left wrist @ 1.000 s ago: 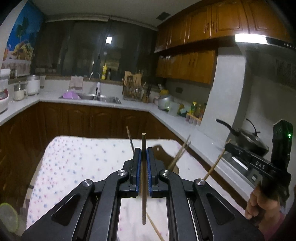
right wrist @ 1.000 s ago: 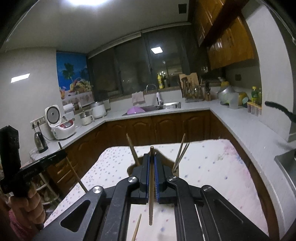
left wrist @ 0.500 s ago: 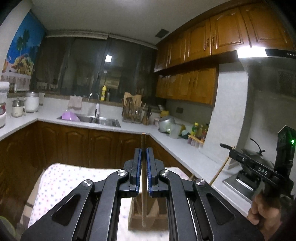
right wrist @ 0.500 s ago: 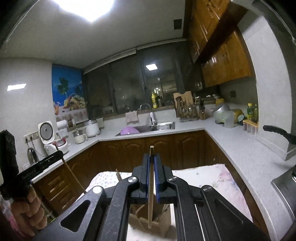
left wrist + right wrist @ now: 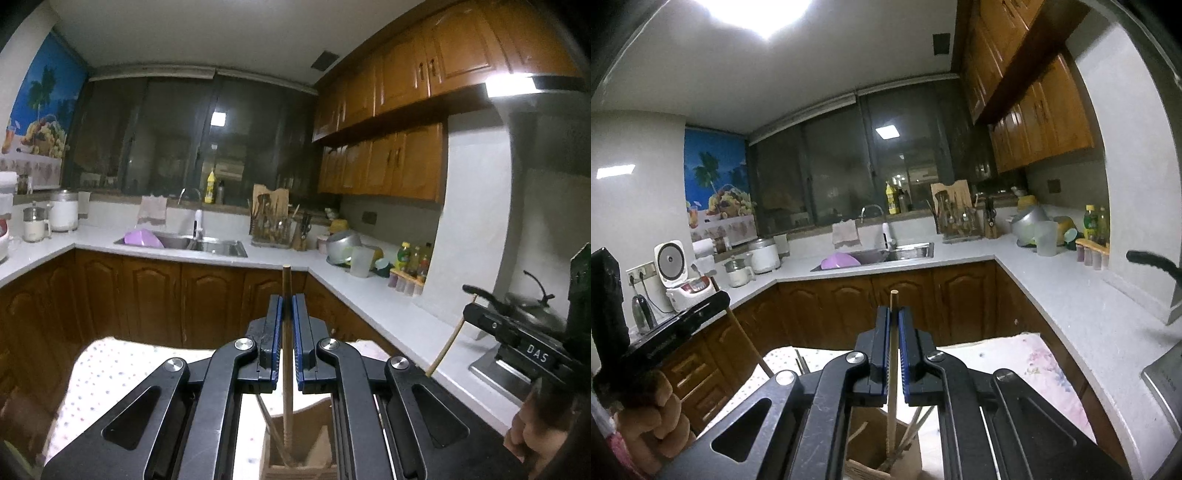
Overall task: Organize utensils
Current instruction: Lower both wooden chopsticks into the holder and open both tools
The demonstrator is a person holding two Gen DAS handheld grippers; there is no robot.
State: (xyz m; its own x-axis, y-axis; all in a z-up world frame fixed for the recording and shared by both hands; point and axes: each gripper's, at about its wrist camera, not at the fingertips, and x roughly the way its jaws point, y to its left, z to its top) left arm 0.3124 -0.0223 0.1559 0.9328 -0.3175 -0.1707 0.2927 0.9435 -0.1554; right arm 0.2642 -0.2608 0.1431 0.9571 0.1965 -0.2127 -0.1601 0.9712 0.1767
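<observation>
My left gripper (image 5: 287,301) is shut on a dark brown chopstick (image 5: 287,291) held upright; its lower end reaches down into a cardboard holder box (image 5: 299,454) directly below. My right gripper (image 5: 894,312) is shut on a pale wooden chopstick (image 5: 893,369), also upright, with its tip inside the same box (image 5: 882,446), where several other sticks lean. In the left wrist view the right gripper (image 5: 471,301) shows at the right edge with the pale stick hanging from it. The left gripper (image 5: 722,295) appears at the left of the right wrist view, held by a hand (image 5: 646,417).
The box stands on a table with a dotted cloth (image 5: 96,373). White counters (image 5: 1071,302) wrap around the room, with a sink (image 5: 897,253), a utensil rack (image 5: 271,225), bottles, a rice cooker (image 5: 679,273), and a pan on the stove (image 5: 532,308).
Both grippers rose and pulled back toward the box, so the table slid down out of view. The chopsticks' tips now hang inside the cardboard box instead of above the cloth.
</observation>
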